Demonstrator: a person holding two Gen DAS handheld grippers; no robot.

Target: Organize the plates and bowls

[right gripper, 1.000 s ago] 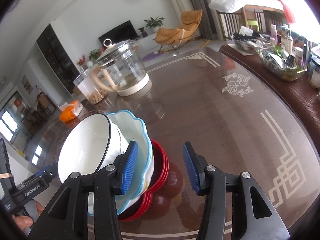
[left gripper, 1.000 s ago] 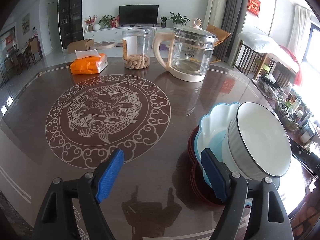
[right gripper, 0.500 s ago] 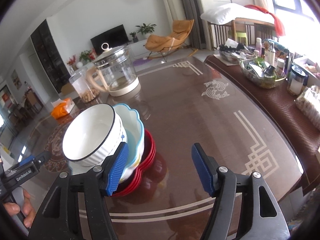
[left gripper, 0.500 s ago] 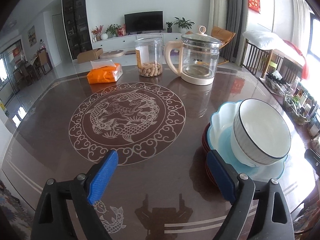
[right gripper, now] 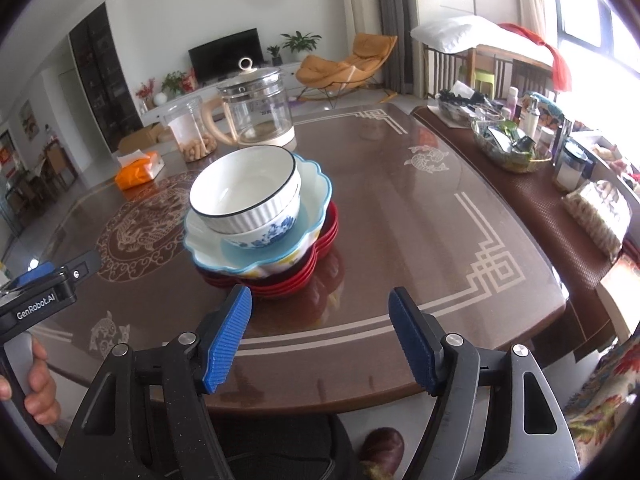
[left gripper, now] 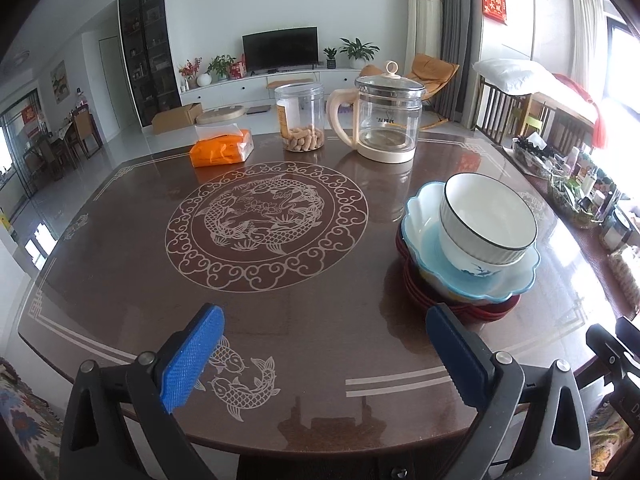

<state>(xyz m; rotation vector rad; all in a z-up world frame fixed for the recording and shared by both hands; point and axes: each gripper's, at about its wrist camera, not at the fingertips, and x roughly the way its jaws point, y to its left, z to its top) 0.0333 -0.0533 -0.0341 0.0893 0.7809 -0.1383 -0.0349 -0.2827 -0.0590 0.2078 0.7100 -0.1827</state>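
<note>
Right wrist view, stack upright on table (right gripper: 400, 240), white ribbed bowl (right gripper: 244, 188) mouth-up atop scalloped blue bowl (right gripper: 316, 188) and red plates (right gripper: 312, 276), left gripper (left gripper: 320, 356) and right gripper (right gripper: 320, 336) jaws opening, empty, near of stack.

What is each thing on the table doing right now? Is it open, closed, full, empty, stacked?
White ribbed bowl: empty, top of the stack.
Blue-flowered bowl: nested under it.
Scalloped blue dish: holds both bowls.
Red plates: stacked at the bottom.
Glass kettle: lid on, looks empty.
Clear jar: lid on, a few peanuts inside.
Tissue pack: tissue sticking out.
Left gripper: opening, holding nothing.
Right gripper: opening, holding nothing.
</note>
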